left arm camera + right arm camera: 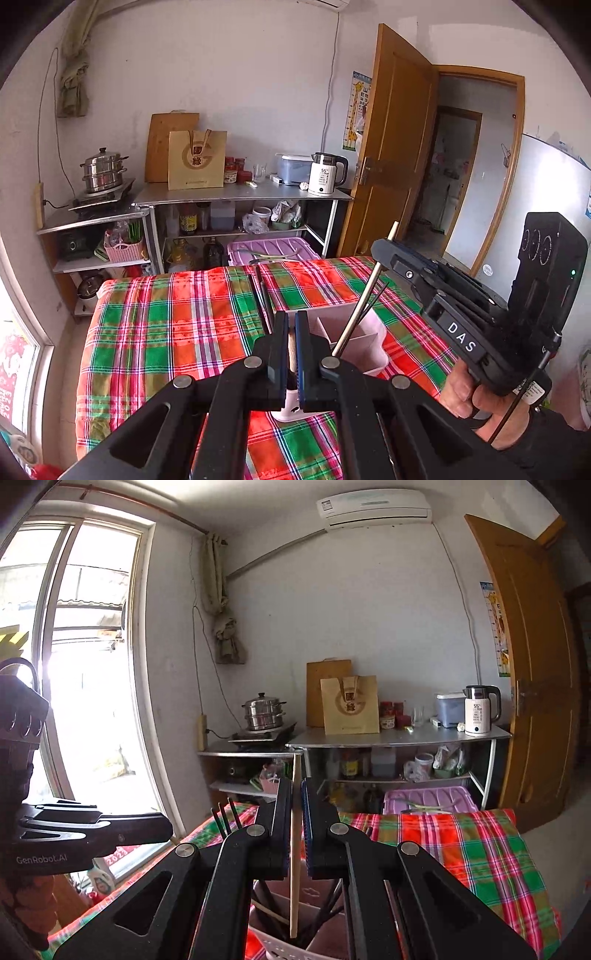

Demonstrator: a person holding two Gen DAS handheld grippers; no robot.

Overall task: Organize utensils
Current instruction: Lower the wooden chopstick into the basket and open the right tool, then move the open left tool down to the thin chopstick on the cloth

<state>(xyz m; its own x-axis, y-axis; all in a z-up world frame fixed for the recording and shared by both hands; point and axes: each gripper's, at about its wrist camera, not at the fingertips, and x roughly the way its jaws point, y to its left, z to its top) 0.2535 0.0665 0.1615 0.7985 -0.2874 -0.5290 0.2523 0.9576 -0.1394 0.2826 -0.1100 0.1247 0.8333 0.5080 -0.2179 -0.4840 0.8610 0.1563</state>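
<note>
A white and pink divided utensil holder [349, 341] stands on the plaid tablecloth [166, 332]. My left gripper [292, 354] is shut on a wooden utensil handle [291, 350] that stands in the holder's near compartment. My right gripper [296, 834] is shut on a pale wooden chopstick [294, 886] whose lower tip reaches into the holder [280, 945] among dark chopsticks [328, 904]. In the left wrist view the right gripper [384, 254] holds that chopstick [360, 310] slanted over the holder. Dark chopsticks [264, 291] lie on the cloth behind.
A steel counter [240, 194] at the back wall carries a steamer pot [103, 171], a paper bag [197, 160] and a white kettle [327, 173]. A purple bin [271, 249] sits behind the table. An open wooden door [391, 147] is at right, a window [74, 664] at left.
</note>
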